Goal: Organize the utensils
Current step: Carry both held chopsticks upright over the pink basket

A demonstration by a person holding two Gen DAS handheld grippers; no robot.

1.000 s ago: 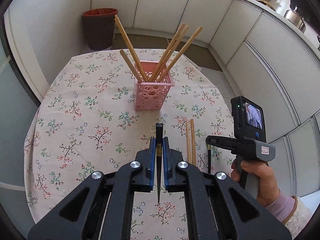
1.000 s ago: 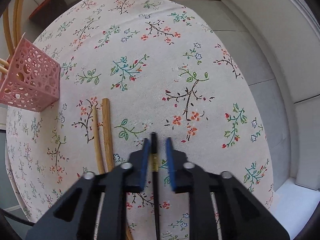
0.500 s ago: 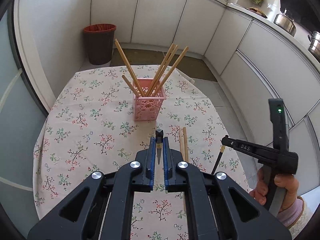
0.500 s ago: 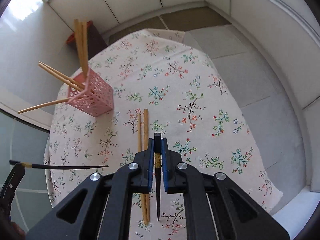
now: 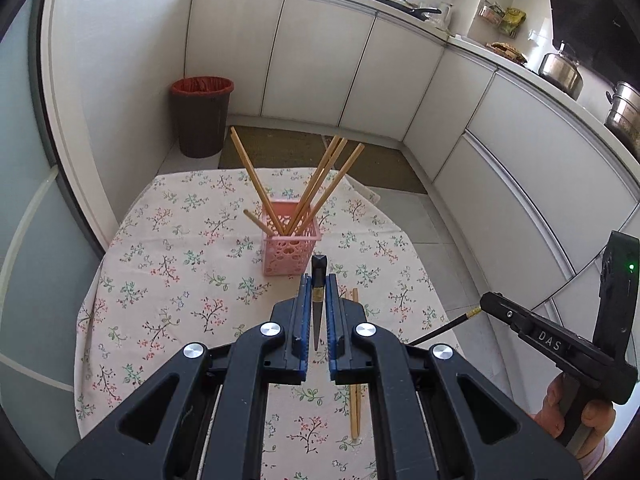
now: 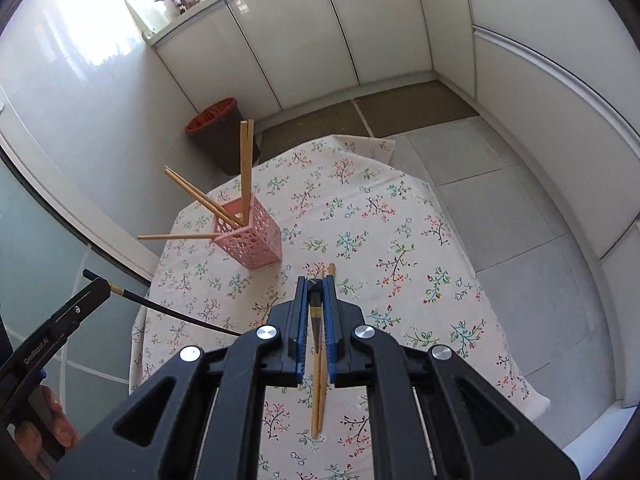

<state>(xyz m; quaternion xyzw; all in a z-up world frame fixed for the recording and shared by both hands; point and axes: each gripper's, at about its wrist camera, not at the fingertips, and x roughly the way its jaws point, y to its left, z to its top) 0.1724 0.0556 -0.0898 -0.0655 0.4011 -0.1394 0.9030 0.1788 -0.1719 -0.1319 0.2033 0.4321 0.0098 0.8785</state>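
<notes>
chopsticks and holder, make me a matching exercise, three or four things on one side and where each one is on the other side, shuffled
Things:
1. black chopstick
2. wooden pair
3. pink holder
4. red-lined bin

Places:
A. on the floor beyond the table
B. lying flat on the tablecloth
C. clamped in the left gripper
D. standing on the table with chopsticks in it

Pairs: 1-C, 2-B, 3-D, 4-A
</notes>
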